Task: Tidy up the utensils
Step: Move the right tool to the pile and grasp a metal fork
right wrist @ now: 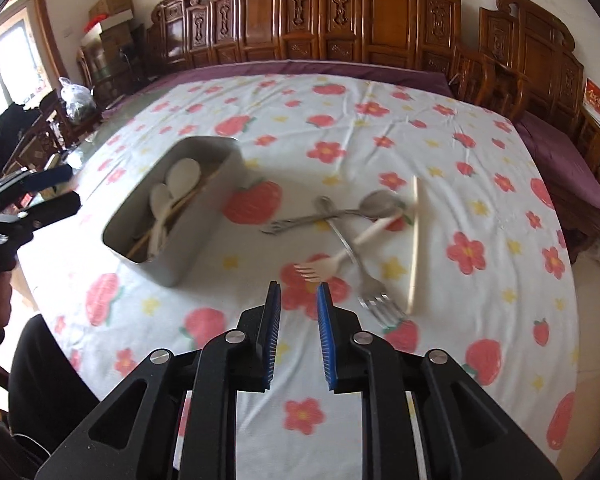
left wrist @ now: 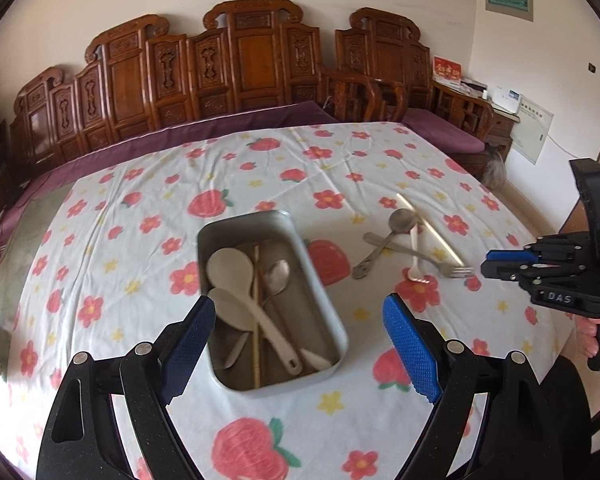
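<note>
A grey rectangular tray (left wrist: 324,288) (right wrist: 216,208) sits on the flowered tablecloth and holds white spoons (left wrist: 230,266), a metal spoon (left wrist: 278,274) and a chopstick (left wrist: 256,320). To its right lie loose utensils: a metal spoon (left wrist: 400,220) (right wrist: 380,202), a metal fork (left wrist: 452,270) (right wrist: 374,296), a white plastic fork (left wrist: 414,256) (right wrist: 320,270) and a pale chopstick (left wrist: 428,224) (right wrist: 414,240). My left gripper (left wrist: 300,316) is wide open above the tray's near end, holding nothing. My right gripper (right wrist: 298,300) (left wrist: 485,262) has its jaws slightly apart and empty, just short of the white plastic fork.
A carved wooden bench with a purple cushion (left wrist: 236,80) runs along the table's far side. A wooden side table (left wrist: 496,120) with small items stands at the far right. Cardboard boxes and clutter (right wrist: 108,28) stand at the far left in the right wrist view.
</note>
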Demonstrator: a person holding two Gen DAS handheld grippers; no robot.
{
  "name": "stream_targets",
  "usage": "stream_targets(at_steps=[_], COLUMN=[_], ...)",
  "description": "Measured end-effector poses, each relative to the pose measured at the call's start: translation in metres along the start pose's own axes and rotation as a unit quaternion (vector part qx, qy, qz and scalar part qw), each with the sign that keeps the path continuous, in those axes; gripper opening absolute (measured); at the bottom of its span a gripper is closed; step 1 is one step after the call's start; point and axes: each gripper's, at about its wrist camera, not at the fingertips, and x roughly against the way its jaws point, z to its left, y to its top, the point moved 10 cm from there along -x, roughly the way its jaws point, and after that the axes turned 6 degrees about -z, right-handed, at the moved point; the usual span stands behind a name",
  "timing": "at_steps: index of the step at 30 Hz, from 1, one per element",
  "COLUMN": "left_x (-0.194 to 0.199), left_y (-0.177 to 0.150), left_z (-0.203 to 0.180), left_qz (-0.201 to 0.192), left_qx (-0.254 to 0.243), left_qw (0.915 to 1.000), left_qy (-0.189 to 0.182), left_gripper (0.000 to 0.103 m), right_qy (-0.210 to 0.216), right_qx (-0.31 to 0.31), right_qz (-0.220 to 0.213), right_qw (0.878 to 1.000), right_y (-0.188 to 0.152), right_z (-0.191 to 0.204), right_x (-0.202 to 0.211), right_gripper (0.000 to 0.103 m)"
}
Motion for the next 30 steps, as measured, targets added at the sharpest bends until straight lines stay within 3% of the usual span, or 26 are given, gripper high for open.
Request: stream_targets(at_steps=[15,27,30], left_x=[-0.038,-0.048,-0.048], left_y=[0.004,0.003,0.002], left_z=[-0.039,-0.041,-0.041], left_qz=[0.029,0.038,0.04], left_qx=[-0.015,-0.01,-0.006], left_qw=[0.9992,0.9989,0.9988], left_qy=[-0.023,-0.025,-0.026], left_gripper=[0.082,0.082,0.082], right_qy=[-0.012,-0.015,-0.008], right_qx=[0.026,0.068,0.064], right_qz=[0.09,0.12,0.118], right_qw=[0.995,0.99,0.991], right_y=[-0.004,0.004,0.002], right_z=[-0.044,-0.039,-0.037], right_x=[-0.101,-0.129,-0.127], right_gripper=[0.02,0.022,0.014])
